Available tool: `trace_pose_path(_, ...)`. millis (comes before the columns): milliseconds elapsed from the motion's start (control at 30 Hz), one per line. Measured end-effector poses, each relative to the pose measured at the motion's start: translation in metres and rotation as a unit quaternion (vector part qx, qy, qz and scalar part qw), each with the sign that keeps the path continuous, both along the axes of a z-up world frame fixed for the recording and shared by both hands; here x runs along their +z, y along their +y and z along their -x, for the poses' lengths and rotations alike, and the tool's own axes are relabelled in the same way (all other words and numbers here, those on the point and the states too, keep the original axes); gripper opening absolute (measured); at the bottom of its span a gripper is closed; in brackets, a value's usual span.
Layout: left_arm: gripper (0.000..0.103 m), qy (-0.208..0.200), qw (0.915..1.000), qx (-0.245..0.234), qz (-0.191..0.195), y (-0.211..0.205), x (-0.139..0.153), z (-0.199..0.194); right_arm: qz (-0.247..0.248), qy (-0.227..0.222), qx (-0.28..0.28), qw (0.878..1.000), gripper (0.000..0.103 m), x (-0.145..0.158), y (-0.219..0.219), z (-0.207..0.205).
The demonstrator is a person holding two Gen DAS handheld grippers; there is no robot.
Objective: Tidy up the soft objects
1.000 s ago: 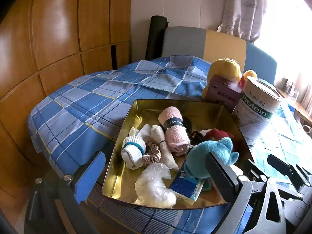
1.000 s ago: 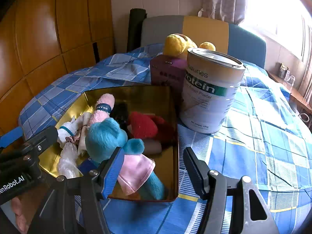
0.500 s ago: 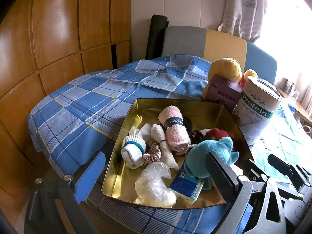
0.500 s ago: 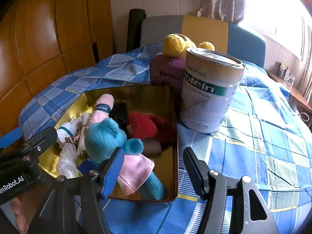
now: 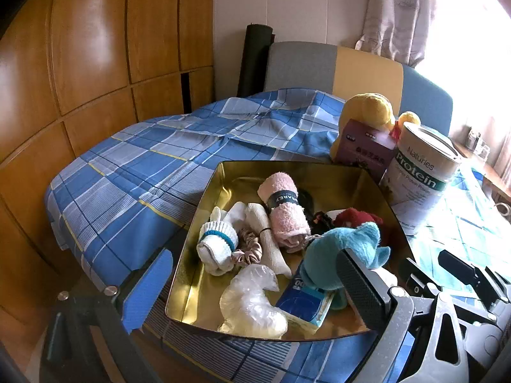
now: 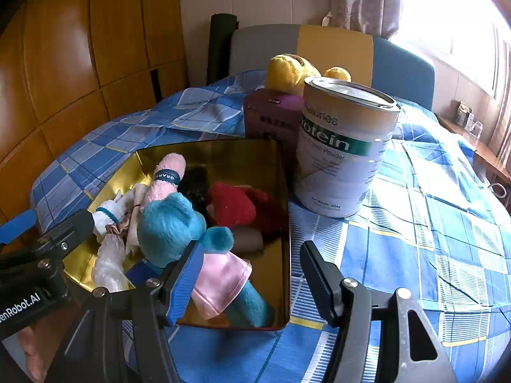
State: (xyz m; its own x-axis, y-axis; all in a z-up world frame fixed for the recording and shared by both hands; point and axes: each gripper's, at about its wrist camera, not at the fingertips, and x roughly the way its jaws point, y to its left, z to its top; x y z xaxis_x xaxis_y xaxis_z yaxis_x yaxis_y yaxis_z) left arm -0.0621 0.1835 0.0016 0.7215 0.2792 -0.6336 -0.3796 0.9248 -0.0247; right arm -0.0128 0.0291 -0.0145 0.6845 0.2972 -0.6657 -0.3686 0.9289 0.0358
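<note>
A gold tin tray [image 5: 204, 223] [image 6: 284, 191] on the blue checked cloth holds soft things. In it are a rolled pink towel [image 5: 286, 210] [image 6: 166, 175], a white sock [image 5: 217, 242] [image 6: 107, 210], a scrunchie [image 5: 249, 249], a clear plastic bag [image 5: 252, 300] [image 6: 108, 265], a blue tissue pack [image 5: 303, 303], a red plush [image 5: 357, 217] [image 6: 233, 204] and a blue plush [image 5: 341, 252] [image 6: 169, 229] in a pink dress. My left gripper [image 5: 255, 287] hangs open before the tray's near edge. My right gripper [image 6: 254, 279] is open over the tray's near right corner, holding nothing.
A white protein can [image 5: 418, 178] [image 6: 341, 150] stands right of the tray, with a purple box [image 5: 364, 153] [image 6: 271, 118] and a yellow plush [image 5: 367, 108] [image 6: 290, 70] behind. A chair back and wooden panels lie beyond. Checked cloth [image 6: 415, 239] stretches right.
</note>
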Motion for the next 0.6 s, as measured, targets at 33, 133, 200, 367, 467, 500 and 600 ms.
trace_pose_path(33, 0.103, 0.000, 1.0000, 0.000, 0.000, -0.0003, 0.0000, 0.0002, 0.000, 0.000, -0.001, 1.000, 0.064, -0.0001, 0.0003, -0.0002)
trace_pose_path(133, 0.103, 0.000, 1.0000, -0.001, 0.002, -0.0014, -0.0002, 0.0001, 0.000, 0.001, -0.001, 1.000, 0.064, -0.0008, 0.0003, -0.0010)
trace_pose_path(200, 0.103, -0.001, 1.0000, -0.001, 0.002, -0.0015, 0.0003, 0.0002, 0.000, 0.002, -0.002, 1.000, 0.064, -0.0006, 0.0005, -0.0010)
trace_pose_path(367, 0.103, -0.001, 1.0000, -0.001, 0.002, -0.0015, 0.0004, 0.0002, 0.001, 0.001, -0.002, 1.000, 0.064, -0.0009, 0.0006, -0.0012)
trace_pose_path(467, 0.103, 0.000, 1.0000, -0.001, 0.002, -0.0017, 0.0004, 0.0003, 0.001, 0.002, -0.002, 1.000, 0.064, -0.0013, 0.0007, -0.0015)
trace_pose_path(500, 0.103, 0.000, 1.0000, -0.001, 0.002, -0.0017, 0.0004, 0.0003, 0.001, 0.002, -0.003, 1.000, 0.064, -0.0014, 0.0007, -0.0014)
trace_pose_path(600, 0.103, 0.000, 1.0000, -0.002, 0.004, -0.0019, 0.0001, 0.0001, 0.001, 0.002, -0.003, 1.000, 0.064, -0.0015, 0.0007, -0.0013)
